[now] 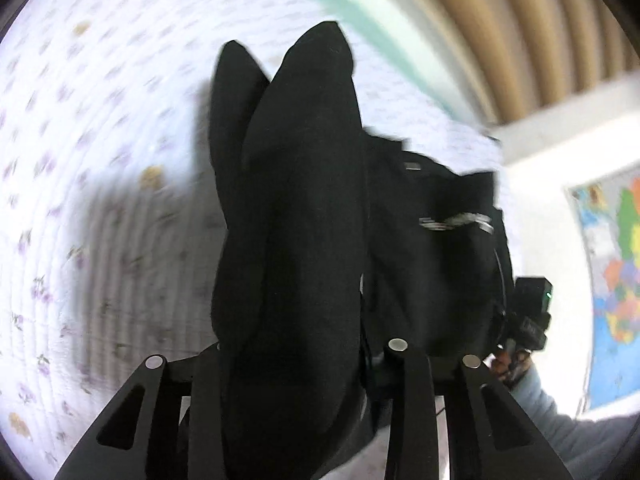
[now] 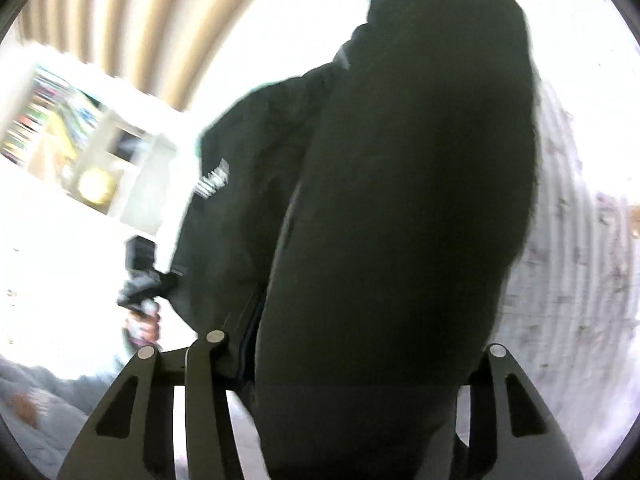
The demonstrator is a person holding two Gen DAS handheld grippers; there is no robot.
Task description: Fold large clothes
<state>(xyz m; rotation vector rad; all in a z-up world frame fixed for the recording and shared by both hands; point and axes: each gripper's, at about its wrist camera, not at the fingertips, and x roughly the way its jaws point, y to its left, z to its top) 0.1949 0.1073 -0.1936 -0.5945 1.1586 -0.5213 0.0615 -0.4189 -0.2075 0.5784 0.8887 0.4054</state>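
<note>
A large black garment (image 1: 304,208) hangs in the air between both grippers, above a white bedspread (image 1: 100,100) with small purple flowers. My left gripper (image 1: 296,364) is shut on a thick fold of it; the fabric hides the fingertips. In the right wrist view the same black garment (image 2: 400,200) fills the middle, and my right gripper (image 2: 352,360) is shut on another bunch of it. White lettering (image 2: 214,180) shows on the hanging part. Each view shows the other gripper: the right gripper (image 1: 528,312) and the left gripper (image 2: 140,276), held in a hand.
The flowered bedspread (image 2: 580,260) lies below. A tan ribbed headboard or curtain (image 1: 520,32) is behind it. A coloured map (image 1: 616,280) hangs on the white wall at right. A white shelf with books (image 2: 80,136) stands at left.
</note>
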